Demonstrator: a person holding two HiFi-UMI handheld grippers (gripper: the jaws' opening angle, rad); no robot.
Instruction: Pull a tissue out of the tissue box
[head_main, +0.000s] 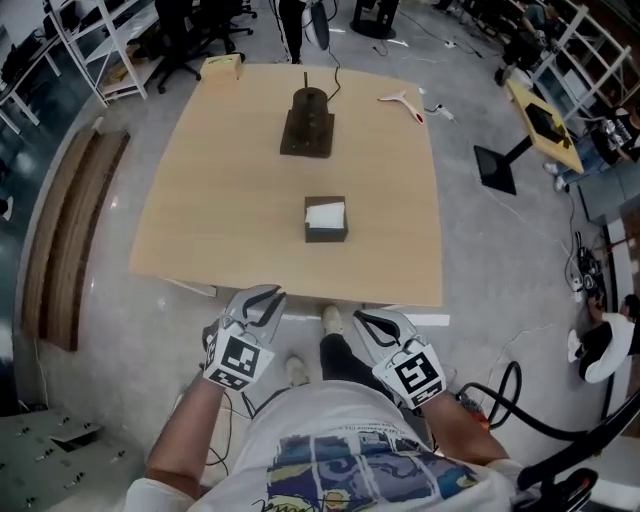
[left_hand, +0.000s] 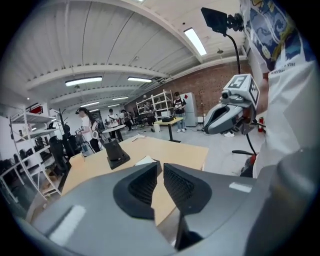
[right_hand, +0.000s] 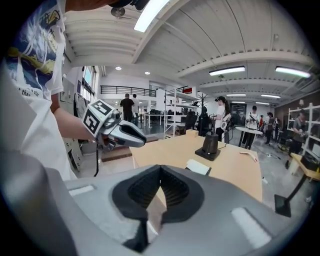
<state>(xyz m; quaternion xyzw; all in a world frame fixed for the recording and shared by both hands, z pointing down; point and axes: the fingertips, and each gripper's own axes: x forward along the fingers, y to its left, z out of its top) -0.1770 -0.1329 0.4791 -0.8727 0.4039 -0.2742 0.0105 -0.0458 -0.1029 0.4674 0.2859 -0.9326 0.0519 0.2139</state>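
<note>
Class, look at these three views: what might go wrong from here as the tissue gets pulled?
1. The tissue box stands loose on the table, with neither gripper steadying it; a pull may lift or drag it.
2. The tissue seems to lie low in the opening, so the jaws may pinch the box's rim or tear it.
3. The right gripper is shut and the left gripper barely open; both must open wider first.

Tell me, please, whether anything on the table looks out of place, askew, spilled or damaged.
Nothing stands out. The tissue box sits upright near the middle of the table with white tissue showing at its top, the dark stand behind it is upright, and nothing looks spilled or broken.
</note>
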